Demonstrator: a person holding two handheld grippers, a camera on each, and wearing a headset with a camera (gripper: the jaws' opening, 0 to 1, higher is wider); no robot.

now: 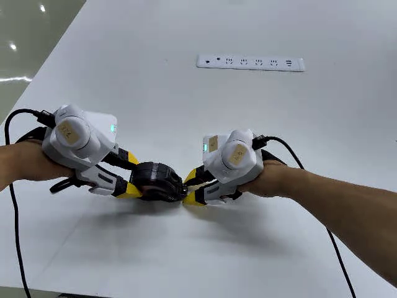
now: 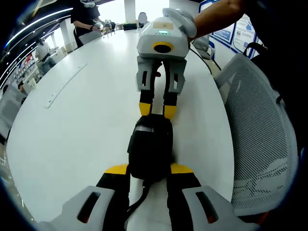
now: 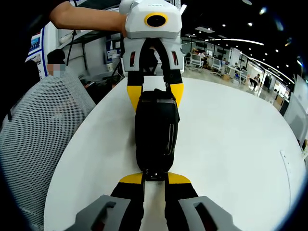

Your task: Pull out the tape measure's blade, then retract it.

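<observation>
1. Right now my left claw (image 1: 131, 175) is clamped across the black tape measure (image 1: 156, 180), which rests on the white counter (image 1: 186, 112).
2. In the left gripper view, my yellow tips press both flanks of the case near its rear.
3. My right claw (image 1: 188, 188) faces the left one, tips pinched together on the blade's end tab (image 3: 155, 175).
4. The end tab sits right against the case mouth.
5. A power strip (image 1: 250, 62) lies well apart, farther up the counter.
</observation>
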